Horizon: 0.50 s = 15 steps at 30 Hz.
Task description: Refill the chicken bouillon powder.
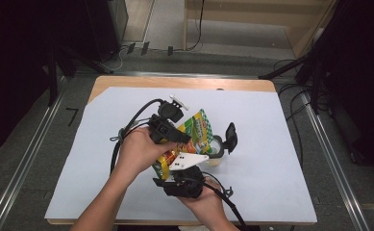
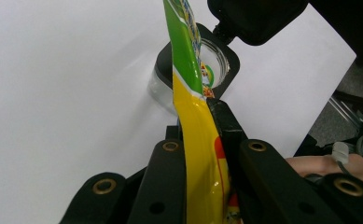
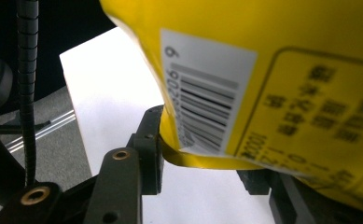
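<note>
A yellow and green snack bag point(image 1: 199, 127) hangs above the white sheet between my two grippers. My left gripper point(image 1: 177, 137) comes in from the left, and in the left gripper view it point(image 2: 195, 119) is shut on the bag point(image 2: 198, 140), pinching its thin edge. My right gripper point(image 1: 171, 169) reaches up from the near side. In the right gripper view its jaws point(image 3: 205, 149) clamp the bag's bottom corner, by the barcode on the bag point(image 3: 286, 70). Just beyond the bag stands a clear jar point(image 1: 217, 150) with a black collar point(image 2: 163, 60); its hinged black lid point(image 1: 230, 136) stands open.
The white sheet point(image 1: 271, 125) covers a wooden table whose far edge point(image 1: 184, 83) shows. Black cables trail from both grippers across the sheet. Dark stands and cables point(image 1: 295, 67) lie on the floor around the table.
</note>
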Tool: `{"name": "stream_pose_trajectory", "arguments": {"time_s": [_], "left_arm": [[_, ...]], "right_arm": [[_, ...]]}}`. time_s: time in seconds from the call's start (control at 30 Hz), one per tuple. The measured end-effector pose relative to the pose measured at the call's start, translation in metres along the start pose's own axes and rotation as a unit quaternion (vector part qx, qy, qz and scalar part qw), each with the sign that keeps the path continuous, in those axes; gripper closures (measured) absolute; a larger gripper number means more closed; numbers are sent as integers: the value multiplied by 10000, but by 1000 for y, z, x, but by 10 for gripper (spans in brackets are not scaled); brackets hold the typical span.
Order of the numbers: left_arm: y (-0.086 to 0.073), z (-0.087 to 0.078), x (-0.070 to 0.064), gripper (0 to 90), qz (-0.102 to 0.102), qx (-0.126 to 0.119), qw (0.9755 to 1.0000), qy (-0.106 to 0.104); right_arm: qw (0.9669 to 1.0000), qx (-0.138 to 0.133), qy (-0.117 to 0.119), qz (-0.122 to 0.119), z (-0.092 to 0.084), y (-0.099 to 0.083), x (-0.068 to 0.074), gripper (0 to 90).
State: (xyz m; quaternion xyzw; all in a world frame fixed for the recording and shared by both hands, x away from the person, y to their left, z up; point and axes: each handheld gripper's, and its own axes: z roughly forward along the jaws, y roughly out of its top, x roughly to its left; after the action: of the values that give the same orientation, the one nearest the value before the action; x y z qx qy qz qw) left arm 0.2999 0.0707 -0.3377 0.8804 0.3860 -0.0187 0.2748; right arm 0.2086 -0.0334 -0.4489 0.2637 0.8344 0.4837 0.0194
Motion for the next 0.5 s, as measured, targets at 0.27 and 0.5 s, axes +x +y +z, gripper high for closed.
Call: {"name": "stream_pose_trajectory", "arguments": {"time_s": [0.27,0.5], "left_arm": [[1,-3,3,773,15,-223,9995,-238],[-1,-10,6,698,-96,-407,9985,-364]], "right_arm": [[9994,-171,163,240,-3,1,-3,623],[9982,-290,288,432,-6,2,-8,624]]}}
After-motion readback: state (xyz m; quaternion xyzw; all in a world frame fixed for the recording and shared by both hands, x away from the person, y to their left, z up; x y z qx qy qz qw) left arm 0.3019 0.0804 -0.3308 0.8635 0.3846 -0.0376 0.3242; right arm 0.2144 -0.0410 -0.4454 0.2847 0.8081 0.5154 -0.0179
